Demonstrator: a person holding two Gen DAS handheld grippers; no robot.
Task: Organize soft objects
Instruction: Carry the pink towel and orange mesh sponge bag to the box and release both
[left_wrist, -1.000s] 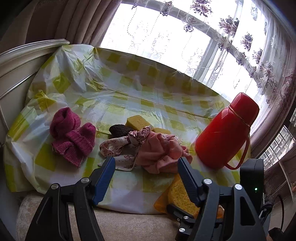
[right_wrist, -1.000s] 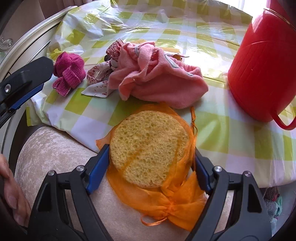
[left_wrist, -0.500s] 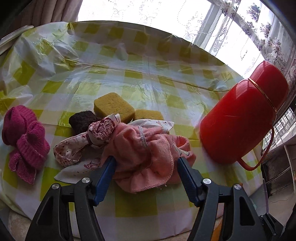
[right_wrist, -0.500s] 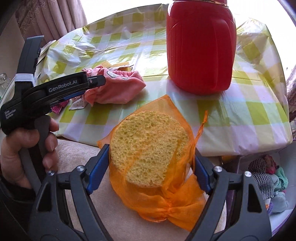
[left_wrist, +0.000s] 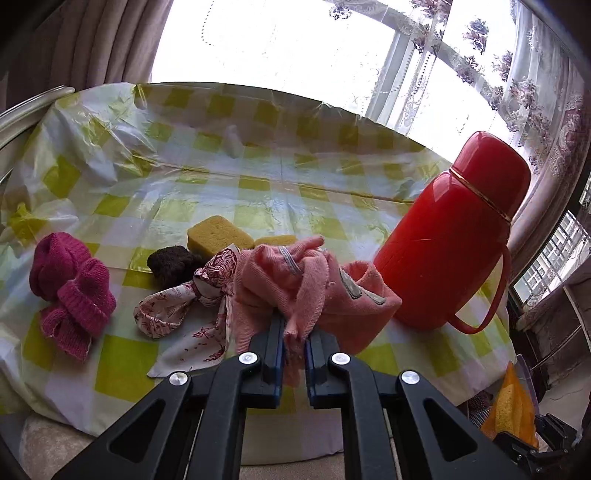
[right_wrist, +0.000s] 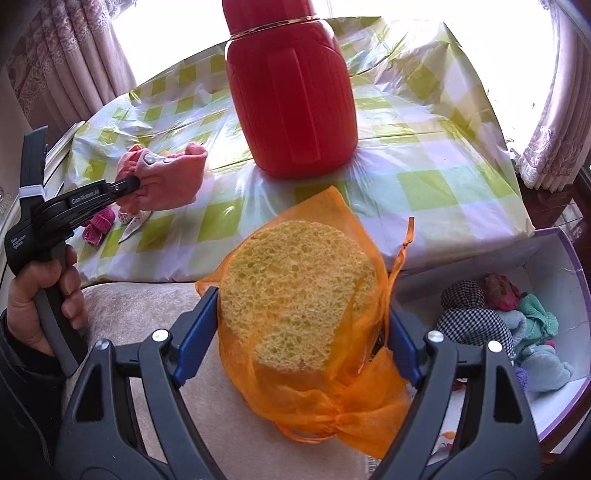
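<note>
My left gripper (left_wrist: 294, 332) is shut on a fold of the pink cloth (left_wrist: 325, 291), which bunches up on the checked table cover (left_wrist: 258, 195). From the right wrist view the same left gripper (right_wrist: 133, 182) pinches that pink cloth (right_wrist: 173, 181). My right gripper (right_wrist: 295, 325) is shut on a round yellow sponge in an orange mesh bag (right_wrist: 295, 295), held off the table's near edge. On the table also lie a magenta knit piece (left_wrist: 70, 284), a red-patterned white cloth (left_wrist: 184, 310), a dark brown pad (left_wrist: 171, 260) and yellow sponges (left_wrist: 218, 234).
A tall red thermos (left_wrist: 450, 236) with a handle stands right of the pink cloth. A white box with a purple rim (right_wrist: 554, 266) beside the table holds several soft cloths (right_wrist: 480, 317). A beige cushioned seat (right_wrist: 140, 314) lies below the table edge. A hand (right_wrist: 40, 295) grips the left tool's handle.
My left gripper moved forward over the table and shut on the pink cloth. My right gripper carried the bagged sponge rightward, bringing the box of cloths into view.
</note>
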